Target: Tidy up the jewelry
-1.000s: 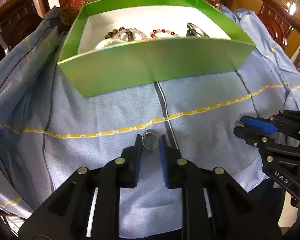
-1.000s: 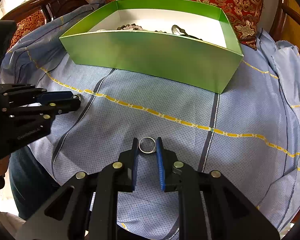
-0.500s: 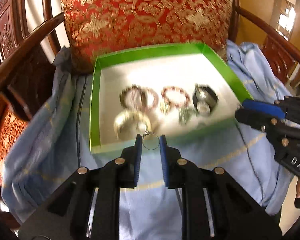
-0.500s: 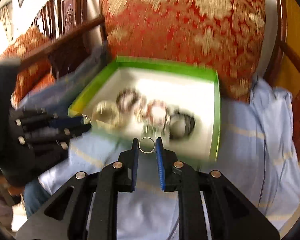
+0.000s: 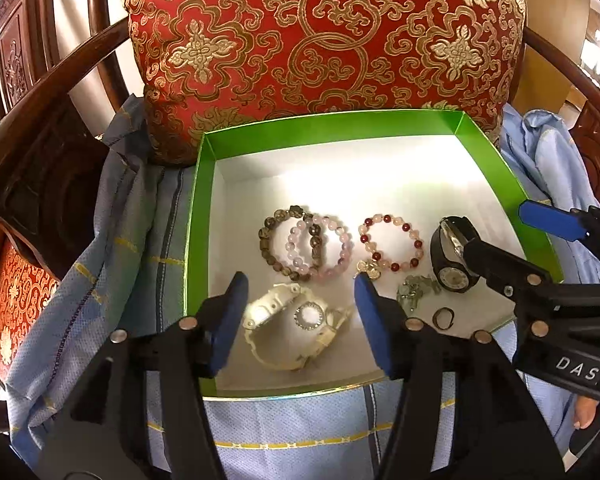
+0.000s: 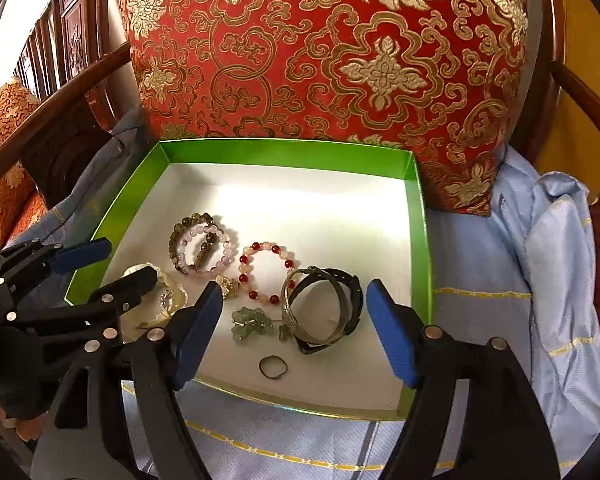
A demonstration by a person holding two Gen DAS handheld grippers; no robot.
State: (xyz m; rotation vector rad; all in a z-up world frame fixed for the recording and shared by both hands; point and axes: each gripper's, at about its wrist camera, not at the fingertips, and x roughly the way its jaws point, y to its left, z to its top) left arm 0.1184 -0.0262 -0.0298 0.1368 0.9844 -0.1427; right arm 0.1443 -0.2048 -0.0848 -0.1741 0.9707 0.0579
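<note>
A green box with a white floor holds the jewelry. Inside lie a white watch, beaded bracelets, a red-bead bracelet, a black watch, green stones and a thin ring near the front wall. My left gripper is open and empty above the white watch. My right gripper is open and empty above the ring and black watch.
The box sits on a blue cloth over a wooden chair seat. A red and gold cushion stands right behind the box. Wooden armrests curve at both sides.
Both grippers held a ring each and have opened over the box. One ring now lies on the box floor near the front wall; the other I cannot pick out.
</note>
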